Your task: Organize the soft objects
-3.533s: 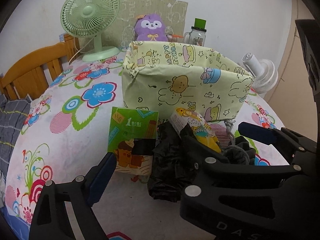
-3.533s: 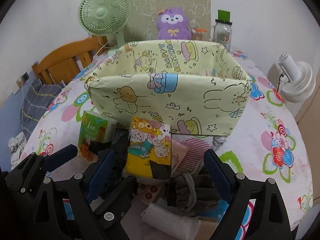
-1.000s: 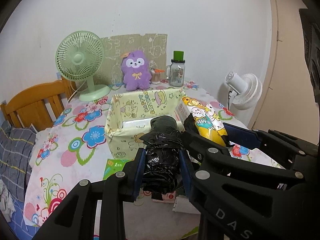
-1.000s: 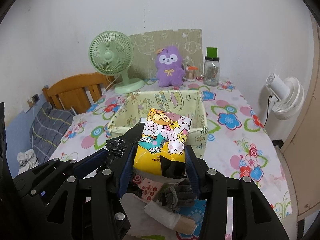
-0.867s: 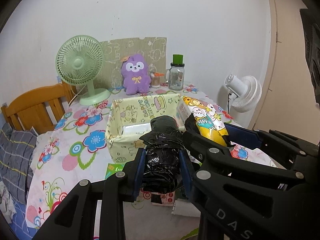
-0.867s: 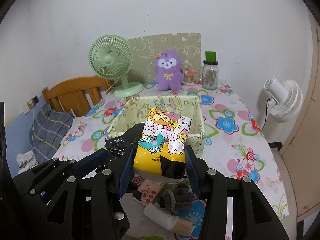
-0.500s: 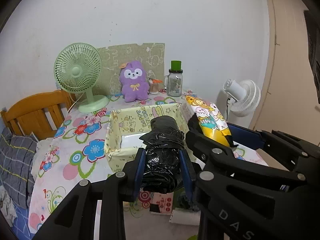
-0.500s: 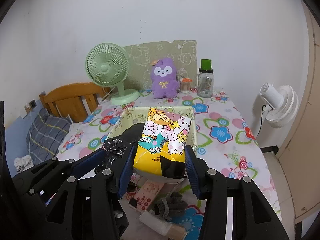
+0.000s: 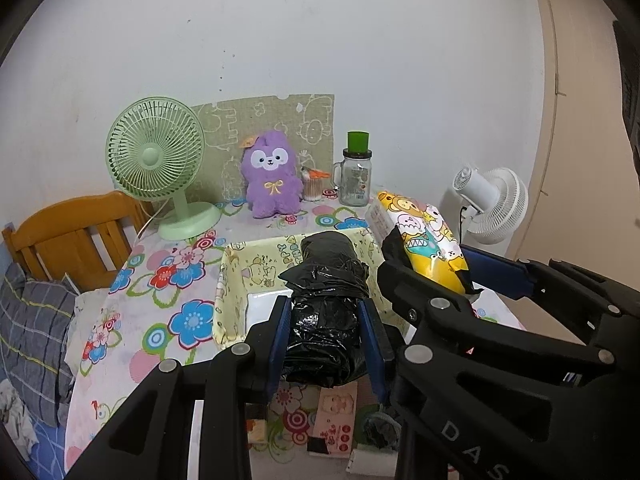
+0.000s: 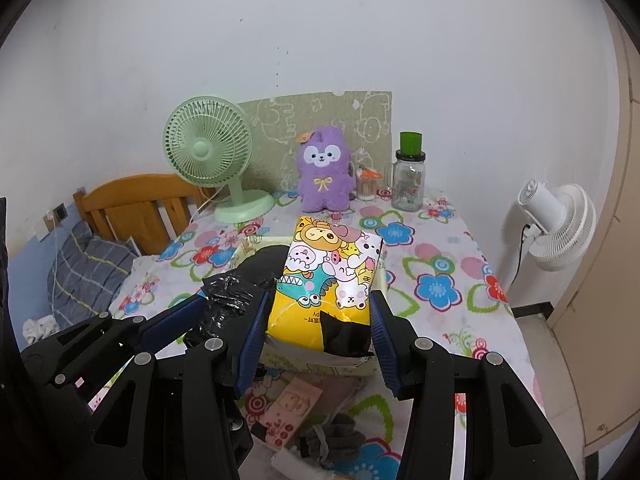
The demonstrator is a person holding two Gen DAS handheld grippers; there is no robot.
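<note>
In the left wrist view, a black plastic roll (image 9: pixel 326 312) is being clamped between the blue pads of the left gripper (image 9: pixel 325 334), whose jaws are being kept nearly closed against its sides. The roll is being held in the air above the near wall of a pale yellow cartoon-print fabric box (image 9: pixel 230 300), which is standing on the flowered tablecloth (image 9: pixel 160 312). To the right, the right gripper (image 9: pixel 432 276) is being seen from the side, with a yellow cartoon-print pack (image 9: pixel 424 240) being carried in it.

In the right wrist view, the yellow pack (image 10: pixel 326 276) is being gripped between the right gripper's (image 10: pixel 320 320) pads, the jaws being held about half open by its width. The pack is being held above the fabric box (image 10: pixel 248 246), most of which is being hidden behind it. The black roll (image 10: pixel 232 296) is being held just to the left. Below, a pink packet (image 10: pixel 290 406) and a grey knitted item (image 10: pixel 332 438) are lying on the table.
</note>
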